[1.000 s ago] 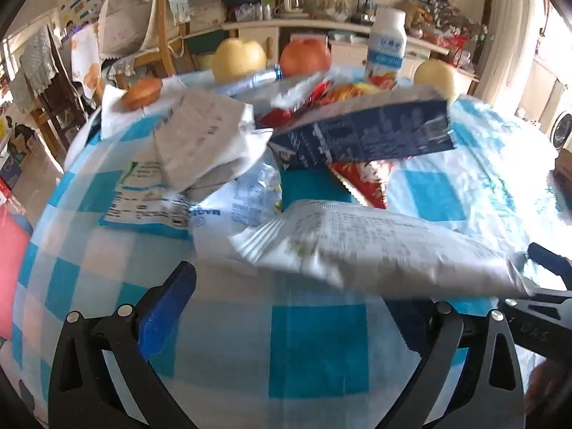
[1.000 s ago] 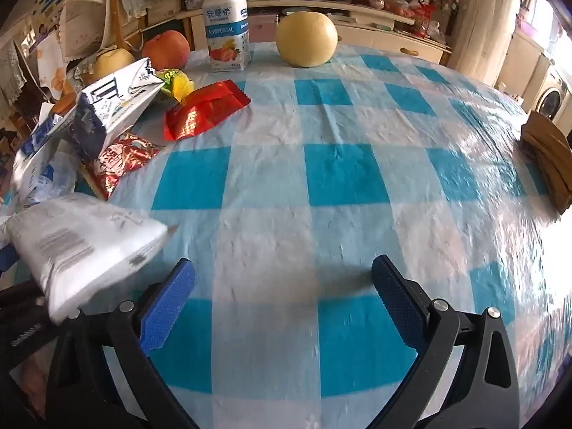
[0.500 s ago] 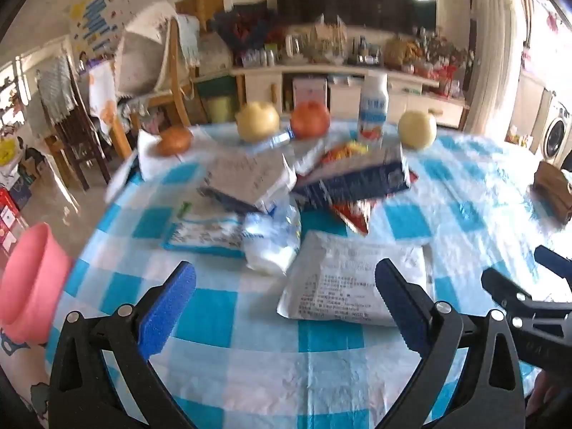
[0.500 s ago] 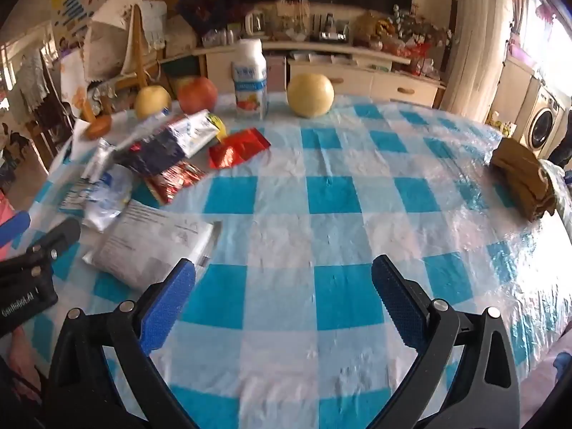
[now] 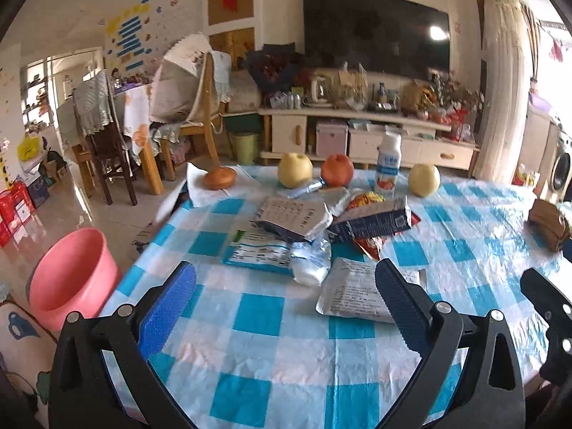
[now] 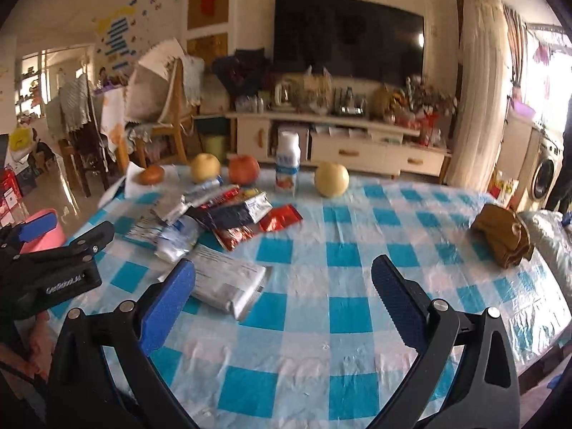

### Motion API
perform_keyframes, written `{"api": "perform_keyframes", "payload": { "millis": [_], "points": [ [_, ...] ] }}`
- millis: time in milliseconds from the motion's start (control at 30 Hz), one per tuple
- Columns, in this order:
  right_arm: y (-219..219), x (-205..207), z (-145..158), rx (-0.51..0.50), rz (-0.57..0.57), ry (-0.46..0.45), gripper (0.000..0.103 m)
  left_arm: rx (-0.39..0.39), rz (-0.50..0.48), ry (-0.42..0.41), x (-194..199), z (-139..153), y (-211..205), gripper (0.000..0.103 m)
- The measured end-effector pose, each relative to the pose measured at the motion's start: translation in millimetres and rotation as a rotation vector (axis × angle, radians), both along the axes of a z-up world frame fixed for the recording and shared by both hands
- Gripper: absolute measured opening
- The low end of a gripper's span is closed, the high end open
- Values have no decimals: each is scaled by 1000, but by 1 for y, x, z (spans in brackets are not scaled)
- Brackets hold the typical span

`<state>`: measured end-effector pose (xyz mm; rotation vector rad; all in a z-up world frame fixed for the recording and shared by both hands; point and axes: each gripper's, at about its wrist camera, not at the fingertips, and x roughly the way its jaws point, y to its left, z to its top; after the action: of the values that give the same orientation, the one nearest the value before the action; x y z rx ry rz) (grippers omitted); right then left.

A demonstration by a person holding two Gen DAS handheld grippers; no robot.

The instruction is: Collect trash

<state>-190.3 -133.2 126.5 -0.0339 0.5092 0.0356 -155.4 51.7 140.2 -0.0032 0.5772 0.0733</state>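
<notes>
A heap of wrappers lies on the blue-checked table (image 5: 250, 357). Nearest me is a white printed packet (image 5: 354, 295) (image 6: 228, 282), lying flat. Behind it are a clear plastic bag (image 5: 311, 259), a blue-and-white packet (image 5: 257, 252), a dark blue packet (image 5: 371, 220) (image 6: 236, 212) and a red wrapper (image 6: 280, 218). My left gripper (image 5: 286, 304) hangs open above the table's near edge, with the white packet beyond its right finger. My right gripper (image 6: 282, 304) is open too, holding nothing. A pink bucket (image 5: 68, 279) stands on the floor to the left of the table.
Along the far edge of the table stand two yellow apples, a red apple (image 5: 336, 175), a milk bottle (image 5: 388, 168) and a bun on paper (image 5: 220, 178). A brown folded cloth (image 6: 504, 236) lies at the right edge. Chairs stand beyond the table at the left.
The white packet was up close by the grippers and blurred; now it lies flat on the table. Both grippers have drawn back and risen, so the whole table and room show.
</notes>
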Motion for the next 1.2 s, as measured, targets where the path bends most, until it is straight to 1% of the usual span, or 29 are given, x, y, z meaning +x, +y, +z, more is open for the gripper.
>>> {"api": "perform_keyframes", "payload": {
  "millis": [133,333,700,967,1200],
  "points": [
    [6,-14,12,-15,17,-48,99,-14,15,-18,-9,7,7,99],
    [9,-27,19,-4,46,-80,99,-13,29,-35,-12,11,11,99],
    [7,-24,15,11,51,-60,99,-2,35,-42,-15,12,10,99],
    [9,-23,9,-1,69,-48,99,-1,41,-39,-15,10,11,99],
    [10,-17,2,0,93,-17,99,0,47,-29,-12,4,11,99]
  ]
}}
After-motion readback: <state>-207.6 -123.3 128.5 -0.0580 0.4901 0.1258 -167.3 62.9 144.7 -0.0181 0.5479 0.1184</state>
